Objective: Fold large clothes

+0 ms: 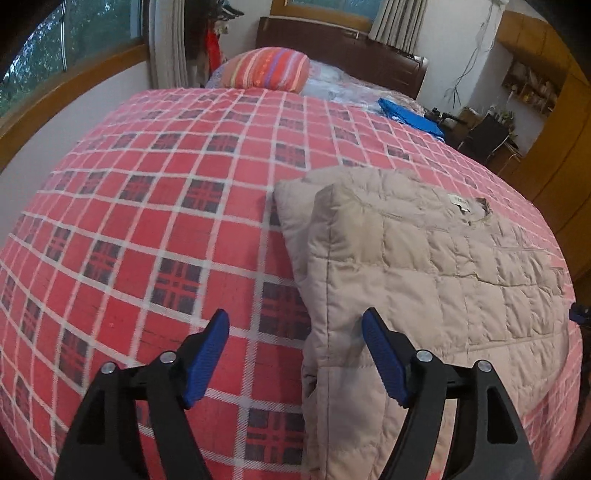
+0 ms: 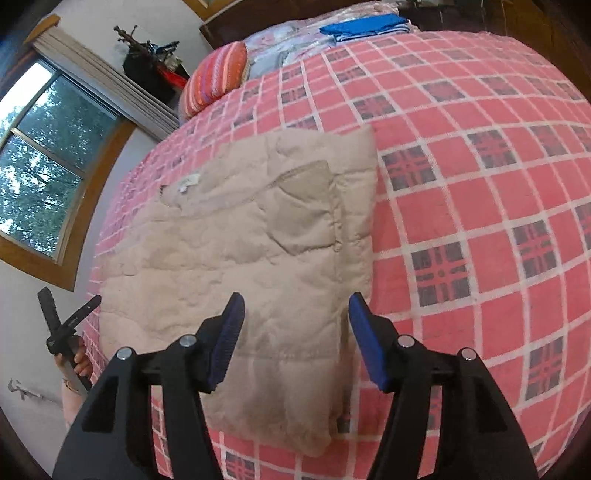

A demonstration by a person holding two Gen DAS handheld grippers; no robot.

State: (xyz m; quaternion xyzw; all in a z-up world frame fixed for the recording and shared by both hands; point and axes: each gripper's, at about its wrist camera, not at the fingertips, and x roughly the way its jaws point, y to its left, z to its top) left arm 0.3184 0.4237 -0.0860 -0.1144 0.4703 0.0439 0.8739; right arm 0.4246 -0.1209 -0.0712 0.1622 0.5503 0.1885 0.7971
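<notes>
Jacket [image 1: 436, 266]: beige, quilted, laid partly folded on the plaid bed [image 1: 147, 221].
Left gripper [image 1: 295, 354]: held apart, empty.
Right gripper [image 2: 295, 339]: held apart, empty.
Handling: judged soft, puffy, light; best pinched at a folded edge.

We are in a home bedroom. A bed [image 1: 166, 206] under a red checked blanket fills our view, with a striped pillow [image 1: 271, 68] and dark wooden headboard [image 1: 343, 51] at twelve o'clock. A curtained window [image 1: 74, 33] sits at ten o'clock, wooden cupboards [image 1: 546, 122] with cluttered shelves at two o'clock.
</notes>
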